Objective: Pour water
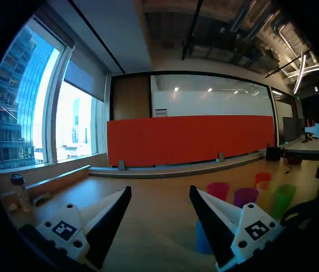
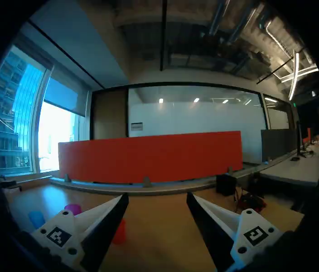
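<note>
Left gripper [image 1: 159, 187] is hanging released, grasping nothing. Wooden table [image 1: 159, 213] is stretching ahead to the red partition [image 1: 191, 138], with coloured cups [image 1: 245, 196] clustering right. Right gripper [image 2: 157, 195] is gaping too, a red cup [image 2: 119, 232] showing beside its left finger.

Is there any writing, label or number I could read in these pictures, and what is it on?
Nothing legible.
Paper notice on the white wall above the orange panel: too small to read.
Square tags on the left gripper and right gripper: black-and-white patterns, no letters.
</note>
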A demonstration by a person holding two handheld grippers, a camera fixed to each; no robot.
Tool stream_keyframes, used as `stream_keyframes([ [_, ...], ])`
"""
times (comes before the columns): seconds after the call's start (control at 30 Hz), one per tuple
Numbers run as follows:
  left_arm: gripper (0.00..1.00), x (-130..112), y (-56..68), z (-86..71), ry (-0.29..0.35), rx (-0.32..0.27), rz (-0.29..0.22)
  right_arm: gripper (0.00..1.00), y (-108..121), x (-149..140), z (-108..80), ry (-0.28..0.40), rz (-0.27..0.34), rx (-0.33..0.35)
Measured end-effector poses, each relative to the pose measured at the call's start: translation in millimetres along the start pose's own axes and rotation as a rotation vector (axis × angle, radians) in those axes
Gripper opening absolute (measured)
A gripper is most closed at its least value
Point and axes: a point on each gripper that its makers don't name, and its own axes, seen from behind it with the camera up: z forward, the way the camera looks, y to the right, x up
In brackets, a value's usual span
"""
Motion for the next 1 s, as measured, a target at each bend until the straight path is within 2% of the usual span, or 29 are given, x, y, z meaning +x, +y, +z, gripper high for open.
stream_keyframes([
  [0.4, 0.95, -16.7, -4.1, 2.3, -0.011, -0.009, -0.012, 0.99, -7.6, 2.9, -4.7, -0.001, -0.004, 0.001],
  [0.7, 0.95, -22.0, -6.6, 3.9, -0.017, -0.011, -0.040, 0.99, -10.7, 10.8, -4.9, 0.005, -0.010, 0.002],
  [1.0, 0.95, -26.6, -8.3, 5.6, -0.034, -0.006, -0.042, 0.99, -8.7, 8.5, -4.9, 0.005, -0.005, -0.001],
])
